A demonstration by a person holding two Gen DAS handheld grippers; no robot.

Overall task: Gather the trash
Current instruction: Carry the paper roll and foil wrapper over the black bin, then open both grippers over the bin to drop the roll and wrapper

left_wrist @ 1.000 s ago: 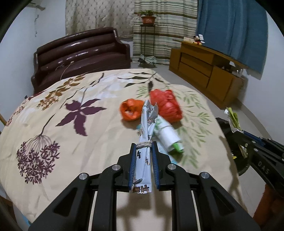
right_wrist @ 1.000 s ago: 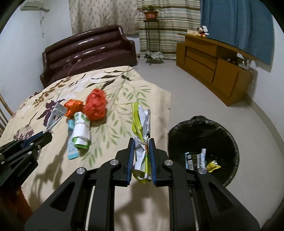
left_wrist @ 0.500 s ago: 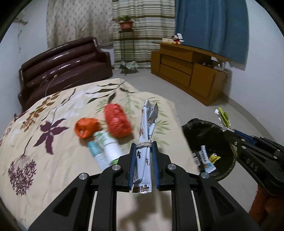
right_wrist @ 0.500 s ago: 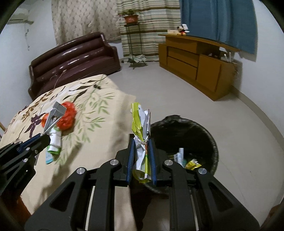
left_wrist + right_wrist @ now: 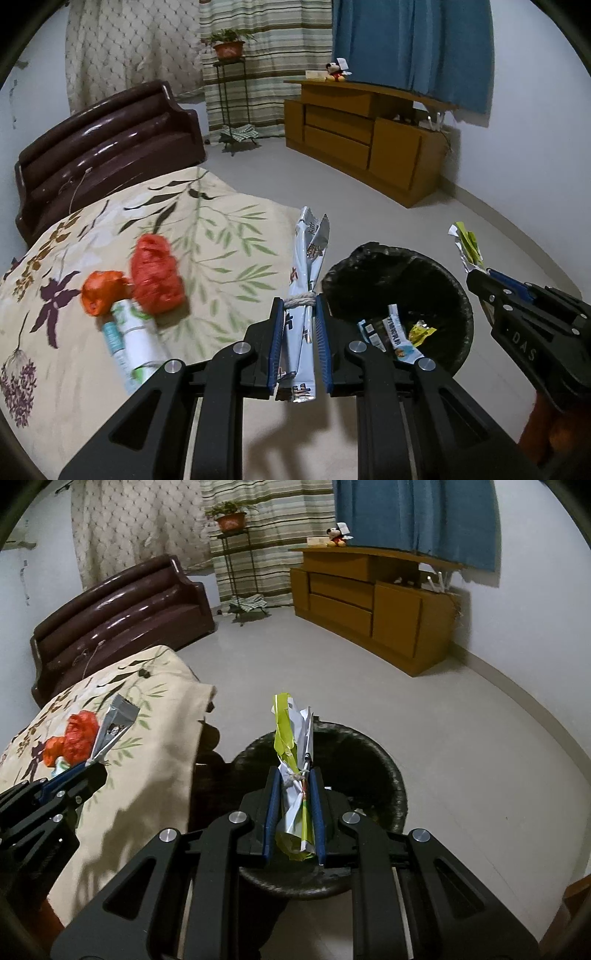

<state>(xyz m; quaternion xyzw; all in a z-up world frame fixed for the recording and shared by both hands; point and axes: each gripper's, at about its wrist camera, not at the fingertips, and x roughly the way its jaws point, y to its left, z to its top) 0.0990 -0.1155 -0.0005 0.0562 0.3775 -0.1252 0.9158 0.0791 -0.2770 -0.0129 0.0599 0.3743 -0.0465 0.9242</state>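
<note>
Two gripped wrappers (right (image 5: 293, 771) over bin (image 5: 384, 764))

Both grippers are built of matte black angular links pinned with round silver screws. Ribbed blue pads line the inner faces of the left gripper (image 5: 299, 314) and right gripper (image 5: 293, 781). "DAS" is embossed on the right gripper's side, at 4 o'clock in the left wrist view.

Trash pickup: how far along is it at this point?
Partly done. A few wrappers already lie in the black bin. In hand: left gripper clamps a silver wrapper, right gripper a yellow-green wrapper over the bin. Left: two orange bags and a white tube on the bed.
</note>
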